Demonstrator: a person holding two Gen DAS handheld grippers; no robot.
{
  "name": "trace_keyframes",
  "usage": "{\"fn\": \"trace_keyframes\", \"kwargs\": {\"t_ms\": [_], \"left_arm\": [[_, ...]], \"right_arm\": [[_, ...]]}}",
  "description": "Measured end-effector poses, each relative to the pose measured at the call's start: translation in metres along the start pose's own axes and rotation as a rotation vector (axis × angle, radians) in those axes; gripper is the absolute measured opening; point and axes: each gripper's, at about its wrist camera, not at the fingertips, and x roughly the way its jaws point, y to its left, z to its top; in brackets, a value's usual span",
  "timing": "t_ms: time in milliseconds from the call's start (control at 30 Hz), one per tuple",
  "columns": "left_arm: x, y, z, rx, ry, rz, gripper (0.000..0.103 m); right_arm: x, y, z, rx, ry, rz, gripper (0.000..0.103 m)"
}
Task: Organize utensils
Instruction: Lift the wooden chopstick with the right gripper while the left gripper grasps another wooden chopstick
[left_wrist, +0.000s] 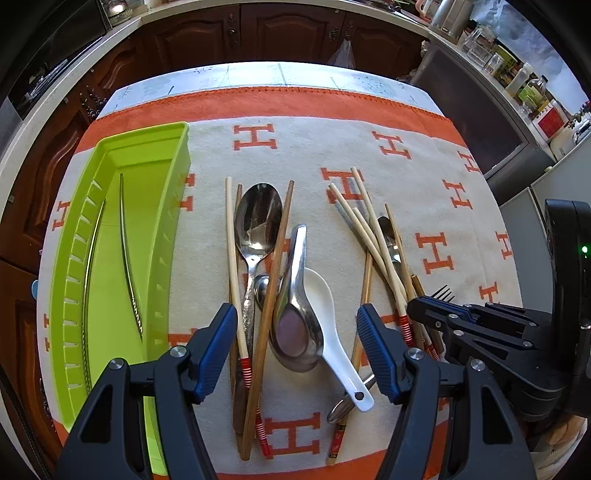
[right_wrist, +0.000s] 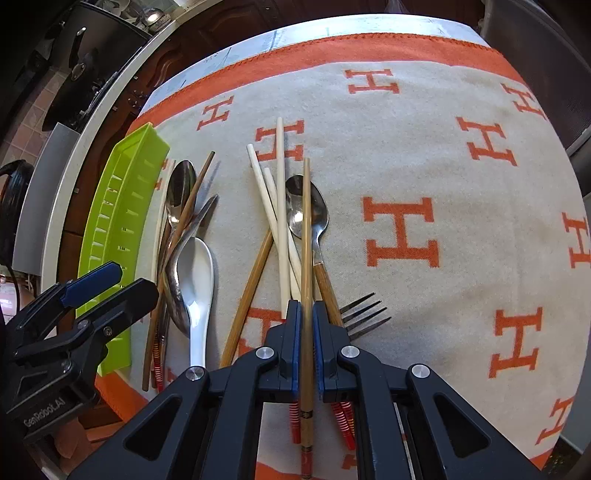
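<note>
On the cloth (right_wrist: 461, 177), the right gripper (right_wrist: 306, 332) is clamped on one chopstick (right_wrist: 306, 229) lying across a spoon (right_wrist: 310, 210) and the pile, so lifting may drag neighbours, while the left gripper (left_wrist: 297, 350) hovers wide open, empty, beside the tray (left_wrist: 110, 155).

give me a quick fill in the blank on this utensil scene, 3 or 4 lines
1. The right gripper is shut on a single ____.
2. The green tray holds ____ metal chopsticks.
3. The left gripper hangs with its jaws ____ above the white spoon.
4. The fork lies on a cloth printed with the orange letter ____.

Missing words: chopstick; two; open; H
</note>
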Motion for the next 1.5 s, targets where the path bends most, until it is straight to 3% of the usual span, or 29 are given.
{"fn": "trace_keyframes", "kwargs": {"t_ms": [333, 467, 533, 600, 867, 1233, 1367, 1500], "left_arm": [[0.002, -0.009, 0.002, 0.014, 0.007, -0.004, 0.066], [0.006, -0.018, 0.005, 0.022, 0.018, -0.023, 0.065], [0.012, -0.026, 0.008, 0.027, 0.027, -0.04, 0.062], [0.018, -0.033, 0.01, 0.027, 0.046, -0.065, 0.052], [0.065, -0.055, 0.012, -0.041, 0.191, -0.155, 0.03], [0.071, -0.045, 0.014, -0.138, 0.2, -0.199, 0.028], [0.069, -0.037, 0.012, -0.104, 0.195, -0.127, 0.027], [0.068, -0.051, 0.011, -0.008, 0.188, -0.063, 0.027]], "right_arm": [[0.003, -0.004, 0.005, 0.016, -0.011, -0.003, 0.006], [-0.01, -0.015, -0.001, 0.051, -0.029, 0.049, 0.006], [-0.017, -0.023, -0.003, 0.069, -0.043, 0.065, 0.006], [-0.023, -0.03, -0.005, 0.087, -0.055, 0.076, 0.006], [-0.041, -0.057, -0.016, 0.144, -0.089, 0.099, 0.006], [-0.049, -0.063, -0.022, 0.157, -0.107, 0.123, 0.006], [-0.052, -0.064, -0.023, 0.157, -0.112, 0.127, 0.006], [-0.052, -0.064, -0.024, 0.153, -0.11, 0.115, 0.006]]}}
